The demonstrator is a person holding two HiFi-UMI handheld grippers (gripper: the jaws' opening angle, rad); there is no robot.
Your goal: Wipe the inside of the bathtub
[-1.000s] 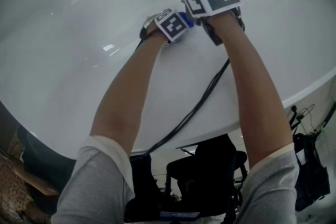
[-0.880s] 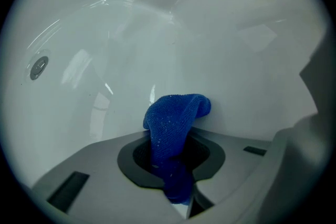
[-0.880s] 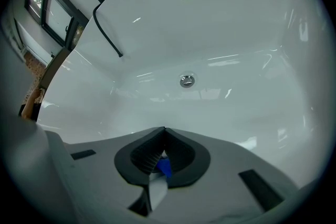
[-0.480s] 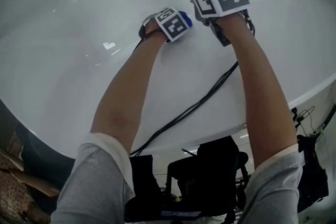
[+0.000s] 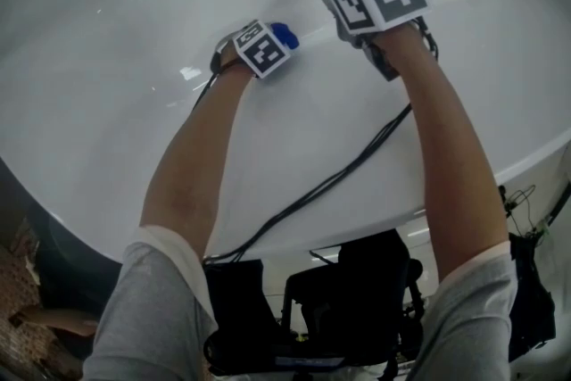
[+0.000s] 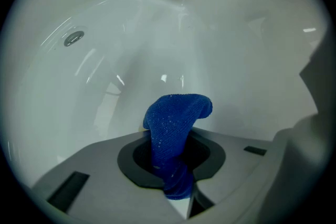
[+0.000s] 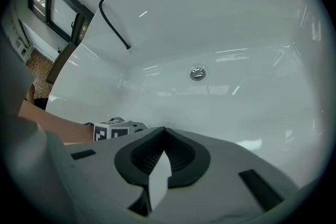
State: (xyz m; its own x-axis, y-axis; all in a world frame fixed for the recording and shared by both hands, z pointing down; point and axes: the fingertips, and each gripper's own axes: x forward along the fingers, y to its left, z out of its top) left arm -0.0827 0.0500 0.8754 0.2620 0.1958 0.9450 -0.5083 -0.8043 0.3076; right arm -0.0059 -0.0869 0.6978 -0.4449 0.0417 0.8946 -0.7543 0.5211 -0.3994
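The white bathtub fills the head view, and both arms reach down into it. My left gripper is shut on a blue cloth, low against the tub's inner wall. In the left gripper view the blue cloth sticks up out of the left gripper and folds over towards the white wall. My right gripper is held to the right of the left one and higher. The right gripper has its jaws shut with nothing between them.
A round metal drain fitting sits in the tub wall ahead of the right gripper; a similar fitting shows upper left in the left gripper view. A black hose hangs over the far rim. Black cables trail over the near rim.
My left gripper has slid to the left along the tub wall with the blue cloth in it. The right gripper has shifted slightly right and stays raised.
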